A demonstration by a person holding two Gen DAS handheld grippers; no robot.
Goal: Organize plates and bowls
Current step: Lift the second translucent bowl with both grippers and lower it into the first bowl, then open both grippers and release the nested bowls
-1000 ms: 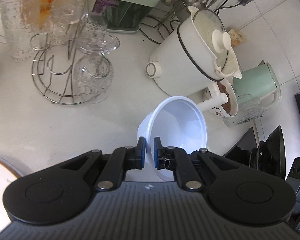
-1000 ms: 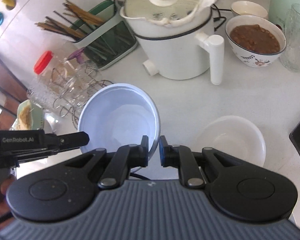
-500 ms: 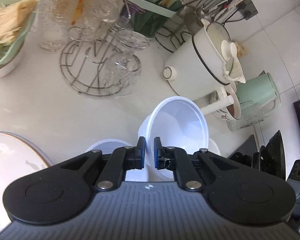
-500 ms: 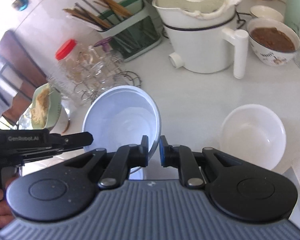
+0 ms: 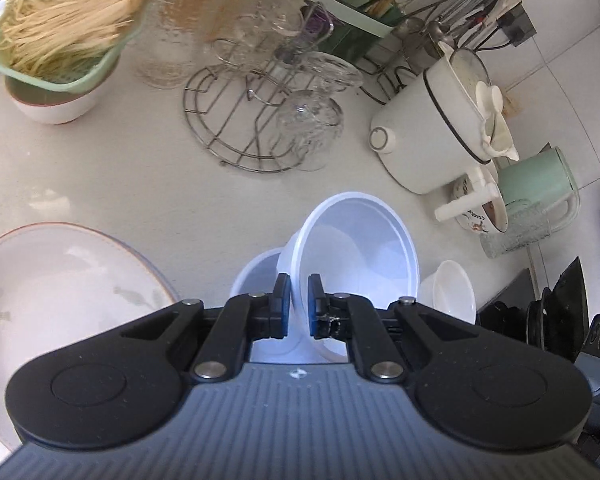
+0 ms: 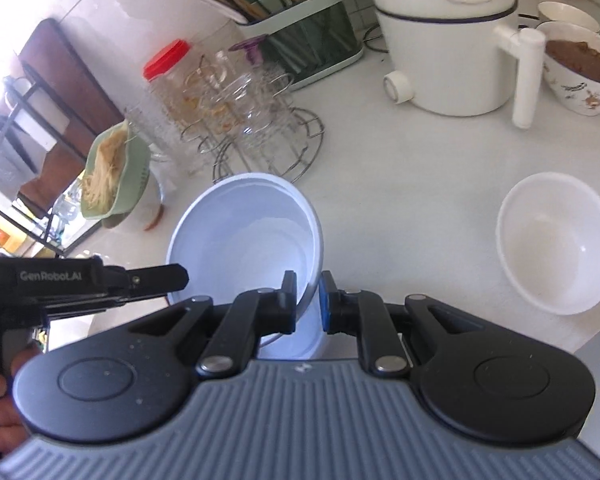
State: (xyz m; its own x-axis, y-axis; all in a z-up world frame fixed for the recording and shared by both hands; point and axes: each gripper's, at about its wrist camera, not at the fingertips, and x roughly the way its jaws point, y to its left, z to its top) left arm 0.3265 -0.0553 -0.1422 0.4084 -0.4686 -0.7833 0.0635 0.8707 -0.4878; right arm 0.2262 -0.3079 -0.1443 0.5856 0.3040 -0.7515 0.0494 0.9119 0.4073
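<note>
My left gripper (image 5: 294, 304) is shut on the rim of a white plastic bowl (image 5: 356, 248) held tilted above the counter. My right gripper (image 6: 308, 300) is shut on the rim of a second white plastic bowl (image 6: 248, 236), also tilted; that bowl shows under the first in the left wrist view (image 5: 256, 272). The left gripper's body (image 6: 80, 284) reaches in beside the right bowl. A third white bowl (image 6: 556, 244) sits empty on the counter to the right, also in the left wrist view (image 5: 454, 292). A large white plate (image 5: 60, 280) with a fish pattern lies at the left.
A wire rack with glasses (image 5: 276, 120), a white lidded pot (image 5: 436, 132), a green strainer of noodles (image 5: 64, 28), a chopstick holder (image 6: 300, 40), a bowl of brown food (image 6: 584, 72), a mint kettle (image 5: 540, 180) and a red-lidded jar (image 6: 168, 76) crowd the counter's back. Black stove parts (image 5: 556, 312) stand right.
Both grippers have lifted and pulled back with their bowls. More counter shows now: the plate and noodle strainer came into the left view, and the two held bowls are closer together.
</note>
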